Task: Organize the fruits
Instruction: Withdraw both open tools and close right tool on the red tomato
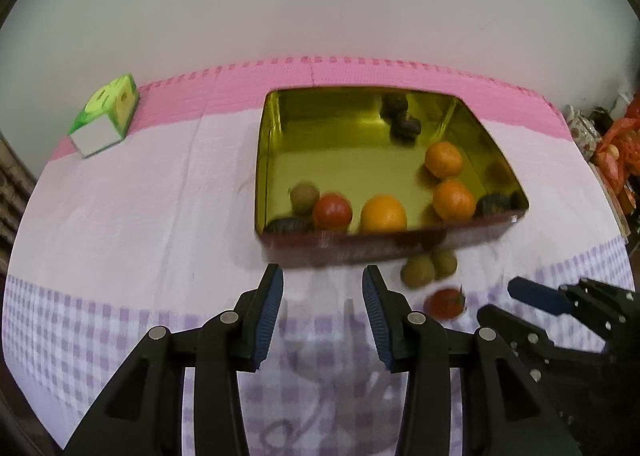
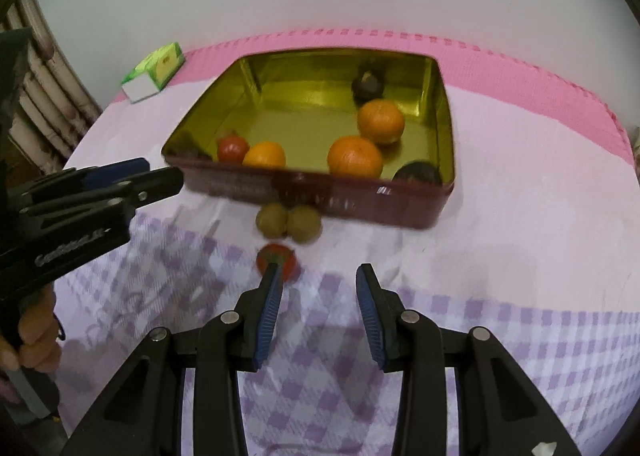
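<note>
A gold-lined tin box [image 1: 260, 160] [image 2: 446, 128] with dark red sides stands on the table. It holds three oranges [image 1: 383, 213] [image 2: 354, 157], a red tomato [image 1: 332, 211] [image 2: 232, 148], a green-brown fruit [image 1: 304, 196] and dark fruits [image 1: 404, 124]. Outside, against its front wall, lie two green-brown fruits [image 1: 428, 266] [image 2: 288, 221] and a red tomato [image 1: 445, 302] [image 2: 286, 256]. My left gripper [image 1: 323, 280] is open and empty, just in front of the box. My right gripper [image 2: 319, 278] is open and empty, its left finger beside the loose tomato.
A green and white carton [image 1: 105, 116] [image 2: 154, 72] lies at the back left on the pink mat. The table is covered with a white and purple checked cloth [image 2: 520, 256]. Orange and patterned items [image 1: 608, 144] stand off the table's right end.
</note>
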Tool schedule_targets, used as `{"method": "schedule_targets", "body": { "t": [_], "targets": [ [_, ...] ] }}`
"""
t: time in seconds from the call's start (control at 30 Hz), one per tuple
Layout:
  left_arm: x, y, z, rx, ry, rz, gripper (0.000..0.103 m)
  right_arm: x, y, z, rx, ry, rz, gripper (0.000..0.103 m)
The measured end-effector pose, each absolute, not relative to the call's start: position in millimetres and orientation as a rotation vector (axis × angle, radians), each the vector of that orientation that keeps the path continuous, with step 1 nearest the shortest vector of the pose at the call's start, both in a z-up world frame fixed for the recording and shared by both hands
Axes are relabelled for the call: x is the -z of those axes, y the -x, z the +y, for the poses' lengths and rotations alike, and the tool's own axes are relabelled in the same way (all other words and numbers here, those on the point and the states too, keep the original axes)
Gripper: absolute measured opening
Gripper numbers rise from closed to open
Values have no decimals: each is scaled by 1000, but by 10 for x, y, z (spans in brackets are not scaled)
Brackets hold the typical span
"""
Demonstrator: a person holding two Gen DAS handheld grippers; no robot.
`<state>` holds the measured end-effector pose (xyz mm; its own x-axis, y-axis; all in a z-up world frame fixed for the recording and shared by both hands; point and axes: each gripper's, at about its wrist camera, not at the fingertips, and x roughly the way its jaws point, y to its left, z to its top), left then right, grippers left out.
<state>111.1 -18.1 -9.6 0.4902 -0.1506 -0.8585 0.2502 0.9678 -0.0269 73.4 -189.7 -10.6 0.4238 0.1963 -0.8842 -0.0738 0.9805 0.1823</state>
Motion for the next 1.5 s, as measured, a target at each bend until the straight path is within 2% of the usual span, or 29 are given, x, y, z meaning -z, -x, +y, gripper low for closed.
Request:
{"method": "schedule_targets", "body": {
  "t": [0.33, 1.03, 1.5],
  "targets": [
    [439, -982, -1, 203, -81, 1115, 43, 261, -735, -1671, -207, -96, 1159, 36],
    [591, -1014, 17, 201, -69, 1142, 43, 393, -936, -1554, -181, -62, 1164, 36],
    [589, -1019, -23, 205, -74, 1143, 43, 396, -905, -1591, -170, -63, 1161, 25]
  ]
}}
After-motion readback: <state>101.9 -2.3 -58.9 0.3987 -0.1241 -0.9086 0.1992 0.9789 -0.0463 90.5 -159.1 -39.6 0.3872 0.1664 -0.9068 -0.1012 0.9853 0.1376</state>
